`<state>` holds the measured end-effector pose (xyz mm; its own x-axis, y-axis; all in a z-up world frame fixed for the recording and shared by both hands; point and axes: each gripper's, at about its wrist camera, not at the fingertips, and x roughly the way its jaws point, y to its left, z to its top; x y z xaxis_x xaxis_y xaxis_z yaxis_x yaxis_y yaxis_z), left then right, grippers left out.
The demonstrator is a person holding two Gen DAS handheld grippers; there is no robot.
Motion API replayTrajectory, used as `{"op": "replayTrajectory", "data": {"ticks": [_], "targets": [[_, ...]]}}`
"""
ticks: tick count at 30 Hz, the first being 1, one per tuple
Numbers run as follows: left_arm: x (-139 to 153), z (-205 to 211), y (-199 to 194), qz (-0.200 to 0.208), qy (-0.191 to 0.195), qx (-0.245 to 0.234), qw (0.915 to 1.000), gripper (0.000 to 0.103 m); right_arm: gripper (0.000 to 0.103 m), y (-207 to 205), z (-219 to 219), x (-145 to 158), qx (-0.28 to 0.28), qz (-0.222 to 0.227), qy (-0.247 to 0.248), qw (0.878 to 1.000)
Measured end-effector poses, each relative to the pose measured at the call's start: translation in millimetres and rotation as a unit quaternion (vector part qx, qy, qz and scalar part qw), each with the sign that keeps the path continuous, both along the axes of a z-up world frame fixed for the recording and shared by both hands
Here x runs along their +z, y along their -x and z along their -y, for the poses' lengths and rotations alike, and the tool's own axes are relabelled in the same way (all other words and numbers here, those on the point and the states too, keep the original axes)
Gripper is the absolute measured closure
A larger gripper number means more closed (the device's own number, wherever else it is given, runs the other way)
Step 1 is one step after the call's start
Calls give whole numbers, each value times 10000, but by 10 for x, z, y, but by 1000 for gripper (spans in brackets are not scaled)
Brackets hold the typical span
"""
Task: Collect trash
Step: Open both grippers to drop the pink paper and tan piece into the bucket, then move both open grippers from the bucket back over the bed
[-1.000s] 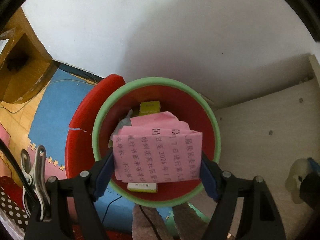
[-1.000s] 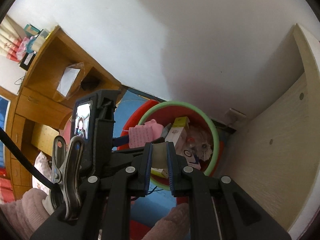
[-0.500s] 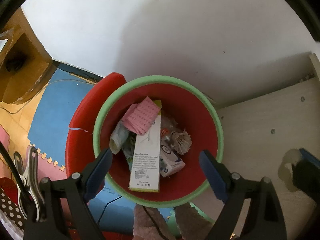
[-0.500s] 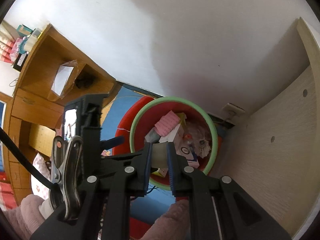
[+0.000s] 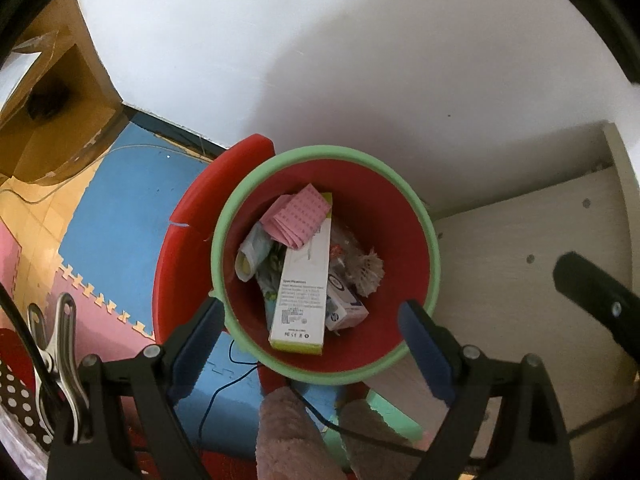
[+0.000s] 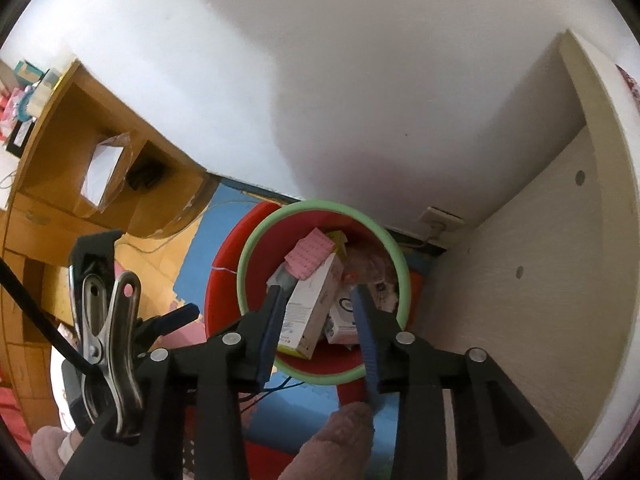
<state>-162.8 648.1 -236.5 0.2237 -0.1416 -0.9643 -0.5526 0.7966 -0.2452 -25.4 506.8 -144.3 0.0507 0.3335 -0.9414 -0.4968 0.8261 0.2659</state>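
Bin (image 5: 428,240): smooth red plastic w/ matt green rim. Inside it: pink paper (image 5: 298,216), folded, printed; long white box (image 5: 304,292), matt cardboard. Left of bin: floor mat (image 5: 120,216), matt foam, blue/pink. Right of bin: cabinet panel (image 5: 512,280), pale wood-grain laminate. Behind bin: wall (image 5: 360,60), matt white paint. Spring clamp (image 6: 108,320): shiny metal.

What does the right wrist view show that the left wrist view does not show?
Only the right wrist view: a wall socket behind the bin, the right gripper open and empty. Only the left wrist view: the left gripper wide open, a polka-dot cloth. Both: the red bin holding the pink paper and the long white box.
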Motion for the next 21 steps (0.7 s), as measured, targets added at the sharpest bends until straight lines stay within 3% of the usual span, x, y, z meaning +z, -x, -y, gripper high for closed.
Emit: {"op": "replayTrajectory", "data": {"ticks": [8, 21], "targets": [[189, 35, 23, 163, -66, -100, 9998, 11, 67, 74, 38, 66, 2, 43, -100, 9999], [487, 204, 166, 231, -264, -168, 9992, 12, 67, 417, 247, 453, 227, 305, -318, 9988]]}}
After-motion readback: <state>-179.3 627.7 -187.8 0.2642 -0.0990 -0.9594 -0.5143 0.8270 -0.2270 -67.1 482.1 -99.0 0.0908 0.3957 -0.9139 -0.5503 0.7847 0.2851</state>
